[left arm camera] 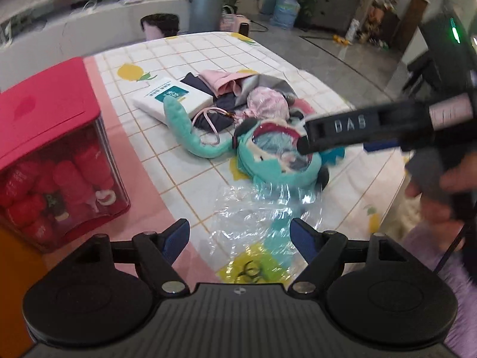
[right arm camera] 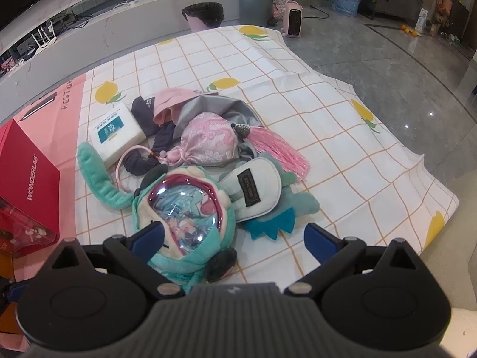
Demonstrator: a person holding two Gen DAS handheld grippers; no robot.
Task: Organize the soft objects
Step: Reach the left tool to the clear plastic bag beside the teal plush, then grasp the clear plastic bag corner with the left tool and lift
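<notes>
**Loosely spread: both jaws released over the soft pile**

Leftmost on the table (right arm camera: 298,68), under the lemon-print checked cloth (right arm camera: 208,59): a clear storage box (left arm camera: 59,185) with a red lid, packed with red rolled items. Just right of that, a white tissue pack (right arm camera: 114,132) with a teal label, lying flat. Curling out from beneath the pack's near edge, a teal plush tail (right arm camera: 98,176), joined to a teal plush pouch (right arm camera: 184,217) with a clear round window over a printed cartoon face. Behind the pouch, heaped together: dark navy fabric (right arm camera: 149,113), a pink cloth (right arm camera: 176,101), grey satin fabric (right arm camera: 208,104) and a pink brocade drawstring bag (right arm camera: 208,143) with a pink tassel (right arm camera: 277,149) fanned to the right. Touching the pouch's right side, a pale plush piece (right arm camera: 256,191) with a dark sewn label, resting on teal spiky plush. Nearer the left wrist camera, a crumpled clear plastic bag (left arm camera: 253,217) with a yellow printed patch, lying flat in front of the pouch.

Left gripper (left arm camera: 240,238): jaws released, parted above the plastic bag, gripping nothing. Right gripper (right arm camera: 234,240): jaws released and wide, left fingertip over the pouch's near edge, right fingertip over bare cloth, nothing pinched; seen from the left wrist view as a dark bar reaching in over the pouch from the right.
</notes>
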